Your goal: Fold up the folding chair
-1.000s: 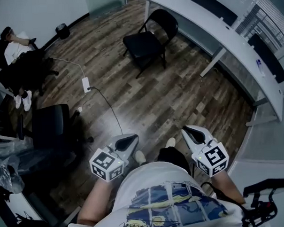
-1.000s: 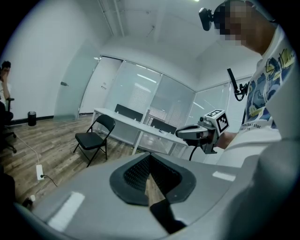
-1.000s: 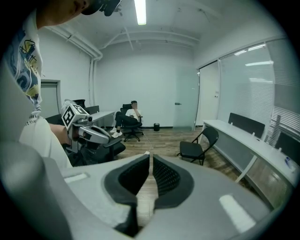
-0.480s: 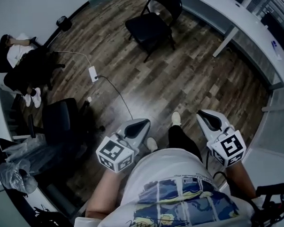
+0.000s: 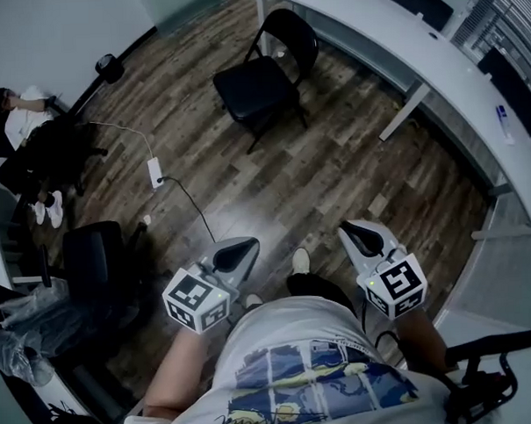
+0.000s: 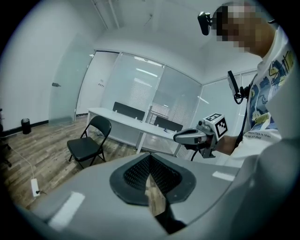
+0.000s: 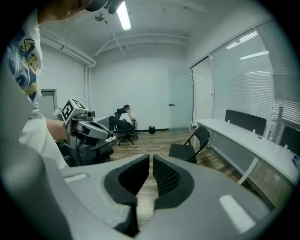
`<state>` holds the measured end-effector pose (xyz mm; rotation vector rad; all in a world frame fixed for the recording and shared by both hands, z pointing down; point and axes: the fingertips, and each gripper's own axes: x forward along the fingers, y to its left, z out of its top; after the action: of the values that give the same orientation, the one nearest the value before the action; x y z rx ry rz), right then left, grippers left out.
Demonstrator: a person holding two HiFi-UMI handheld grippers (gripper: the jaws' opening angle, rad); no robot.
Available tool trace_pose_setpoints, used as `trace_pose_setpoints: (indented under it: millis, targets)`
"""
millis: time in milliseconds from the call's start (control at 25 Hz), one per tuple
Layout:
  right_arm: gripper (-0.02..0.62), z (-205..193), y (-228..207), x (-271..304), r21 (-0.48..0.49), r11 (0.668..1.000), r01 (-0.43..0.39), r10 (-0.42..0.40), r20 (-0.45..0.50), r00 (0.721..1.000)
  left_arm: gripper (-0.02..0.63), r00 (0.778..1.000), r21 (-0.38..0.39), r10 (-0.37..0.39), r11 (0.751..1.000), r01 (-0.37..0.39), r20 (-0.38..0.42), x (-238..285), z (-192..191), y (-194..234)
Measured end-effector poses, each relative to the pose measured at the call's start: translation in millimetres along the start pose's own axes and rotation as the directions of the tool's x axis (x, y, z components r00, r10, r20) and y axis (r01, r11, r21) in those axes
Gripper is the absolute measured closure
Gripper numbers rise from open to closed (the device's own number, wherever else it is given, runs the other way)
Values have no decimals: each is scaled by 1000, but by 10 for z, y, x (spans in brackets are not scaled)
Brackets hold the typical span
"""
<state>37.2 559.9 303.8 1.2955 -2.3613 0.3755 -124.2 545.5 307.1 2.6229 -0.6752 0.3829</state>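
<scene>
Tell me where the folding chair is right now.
In the head view, the folding chair stands unfolded at upper centre, just left of the long white desk.

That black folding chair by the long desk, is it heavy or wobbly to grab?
Probably light for its size: the folding chair has thin tube legs. It likely slides easily on the smooth wood floor. Its crossed legs suggest hinges, so the seat may swing when lifted.

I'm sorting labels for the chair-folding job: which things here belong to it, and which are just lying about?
Job: black metal folding chair, standing unfolded; left gripper and right gripper, both shut, empty.

Lying about: black wheeled office chair; white power strip with cable; long white desk; small black bin; seated person.
</scene>
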Motion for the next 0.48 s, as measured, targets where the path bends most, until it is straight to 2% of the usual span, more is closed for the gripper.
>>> trace_pose_setpoints:
  millis: [160, 320, 480]
  targets:
    - [580, 3, -437, -3, 1, 1000, -8, 8, 19, 1000, 606, 1000, 16, 8, 1000, -8, 3, 419, 205, -12]
    - [580, -138, -1189, 45, 32, 999, -34, 33, 35, 999, 606, 999, 22, 45, 999, -45, -19, 1117, 409, -1]
    - [580, -149, -1385, 50, 52, 998, -30, 28, 35, 999, 605, 998, -9, 57, 998, -58, -31, 1239, 460, -1]
